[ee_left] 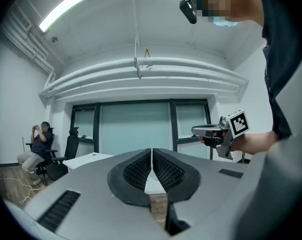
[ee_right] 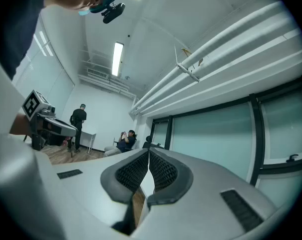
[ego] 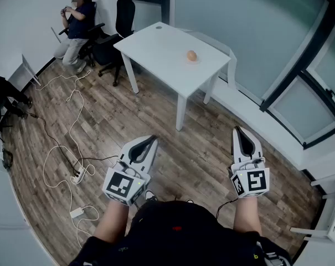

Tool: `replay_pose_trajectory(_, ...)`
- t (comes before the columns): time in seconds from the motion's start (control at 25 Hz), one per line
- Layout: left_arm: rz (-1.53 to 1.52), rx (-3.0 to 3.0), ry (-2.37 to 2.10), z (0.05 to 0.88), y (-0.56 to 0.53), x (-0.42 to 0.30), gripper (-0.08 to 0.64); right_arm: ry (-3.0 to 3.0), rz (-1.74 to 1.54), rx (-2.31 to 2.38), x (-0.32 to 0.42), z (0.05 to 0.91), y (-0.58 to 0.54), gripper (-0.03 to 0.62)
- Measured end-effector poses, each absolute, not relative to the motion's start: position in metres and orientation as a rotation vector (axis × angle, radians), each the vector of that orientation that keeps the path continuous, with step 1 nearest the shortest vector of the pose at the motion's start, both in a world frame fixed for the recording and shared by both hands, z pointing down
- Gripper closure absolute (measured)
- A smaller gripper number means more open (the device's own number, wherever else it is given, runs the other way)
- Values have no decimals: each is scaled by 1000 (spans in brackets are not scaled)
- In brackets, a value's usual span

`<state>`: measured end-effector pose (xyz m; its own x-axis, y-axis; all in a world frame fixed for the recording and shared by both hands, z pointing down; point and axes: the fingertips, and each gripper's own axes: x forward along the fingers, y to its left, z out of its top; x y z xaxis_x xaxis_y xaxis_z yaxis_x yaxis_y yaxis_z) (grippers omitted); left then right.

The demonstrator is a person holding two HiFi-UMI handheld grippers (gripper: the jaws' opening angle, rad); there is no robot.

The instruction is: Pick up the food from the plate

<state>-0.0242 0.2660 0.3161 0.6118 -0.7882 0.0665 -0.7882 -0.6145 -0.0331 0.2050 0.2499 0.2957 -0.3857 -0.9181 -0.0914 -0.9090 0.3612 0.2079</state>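
Observation:
A small tan piece of food [ego: 191, 55] lies on a pale plate [ego: 192, 61] on the white table [ego: 167, 54], far ahead of me in the head view. Both grippers hang over the wooden floor, well short of the table. My left gripper [ego: 151, 140] is shut with nothing between its jaws. My right gripper [ego: 237, 131] is shut and empty too. In the left gripper view the left gripper [ee_left: 151, 151] points at the glass wall, with the right gripper [ee_left: 195, 130] at the right. The right gripper view shows its own closed tips [ee_right: 149, 152] and the left gripper [ee_right: 66, 127] at the left.
Cables [ego: 73, 121] and a power strip [ego: 77, 211] lie on the floor at the left. A seated person [ego: 73, 29] and black office chairs [ego: 123, 15] are beyond the table's left end. A low white ledge [ego: 256, 121] runs along the glass wall at the right.

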Motion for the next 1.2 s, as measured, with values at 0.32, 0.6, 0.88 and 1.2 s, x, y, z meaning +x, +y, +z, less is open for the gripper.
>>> replay_pose_trajectory(0.32,-105,-2818,1321,319,265,-27,531,-2539,-341,1687,194,300,241,565)
replay_pose_trajectory(0.6,-67,-2818,1299,320,260,-45,531,-2597,-302,1699,173,298,233,563)
replay_pose_trajectory(0.88,-47,-2865,1263,324,256,-86,531,-2575,-280,1690,128,299,225,563)
replay_pose_trajectory(1.2,-57,-2885,1185,337,258,-152,531,-2549,-256,1637,44,318,228,563)
